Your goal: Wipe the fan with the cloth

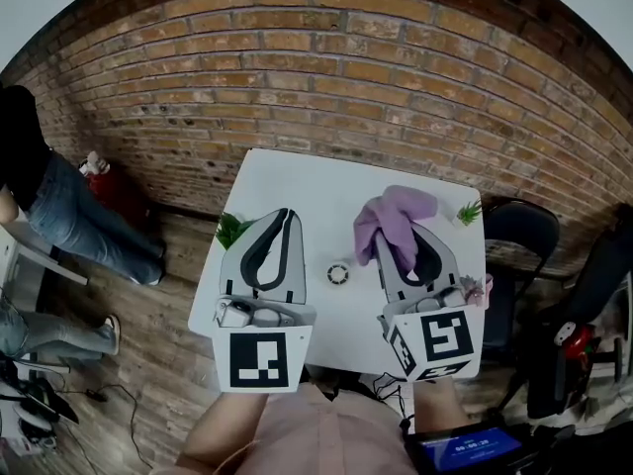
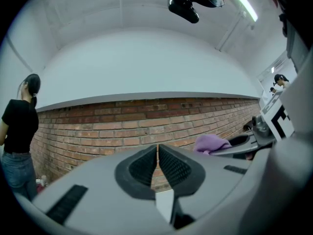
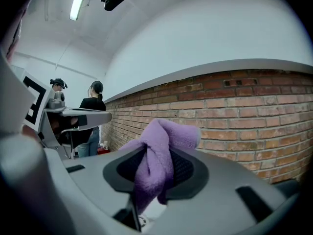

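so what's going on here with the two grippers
A person holds a gripper in each hand over a small white table by a brick wall. The right gripper is shut on a purple cloth, which bunches up above its jaws. The left gripper is shut with nothing in it. A small ring-shaped object, possibly the fan, lies on the table between them, and neither gripper touches it.

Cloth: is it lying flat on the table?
No, the right tool has the purple cloth pinched between its jaws.
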### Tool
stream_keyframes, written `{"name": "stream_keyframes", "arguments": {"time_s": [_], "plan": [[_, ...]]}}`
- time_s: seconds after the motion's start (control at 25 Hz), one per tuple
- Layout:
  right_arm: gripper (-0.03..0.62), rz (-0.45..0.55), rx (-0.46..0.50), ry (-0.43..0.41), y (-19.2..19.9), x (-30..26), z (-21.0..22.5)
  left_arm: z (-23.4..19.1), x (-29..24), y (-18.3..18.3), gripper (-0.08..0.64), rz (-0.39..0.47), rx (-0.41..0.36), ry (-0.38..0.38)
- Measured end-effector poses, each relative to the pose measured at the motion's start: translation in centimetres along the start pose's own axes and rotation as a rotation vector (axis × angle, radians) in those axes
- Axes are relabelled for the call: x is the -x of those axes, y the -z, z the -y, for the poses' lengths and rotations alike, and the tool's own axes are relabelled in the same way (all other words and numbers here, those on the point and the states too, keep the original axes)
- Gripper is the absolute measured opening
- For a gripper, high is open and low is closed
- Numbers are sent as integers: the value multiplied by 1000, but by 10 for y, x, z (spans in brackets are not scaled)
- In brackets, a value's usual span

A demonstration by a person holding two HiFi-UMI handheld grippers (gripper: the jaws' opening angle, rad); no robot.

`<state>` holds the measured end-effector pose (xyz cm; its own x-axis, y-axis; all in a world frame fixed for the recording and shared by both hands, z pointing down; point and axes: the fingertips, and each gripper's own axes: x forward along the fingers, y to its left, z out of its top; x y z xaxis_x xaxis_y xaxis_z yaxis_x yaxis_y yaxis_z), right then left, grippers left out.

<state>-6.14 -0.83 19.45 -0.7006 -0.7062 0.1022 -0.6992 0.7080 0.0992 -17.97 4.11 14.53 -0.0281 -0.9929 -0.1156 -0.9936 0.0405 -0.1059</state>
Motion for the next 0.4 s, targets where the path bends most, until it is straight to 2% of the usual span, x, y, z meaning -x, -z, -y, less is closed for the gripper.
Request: {"name": "stream_keyframes", "arguments": {"time_s": [0.4], "plan": [[117,12,13,8,-3,-1,-3,2,0,0,20,4,-7,19]]}}
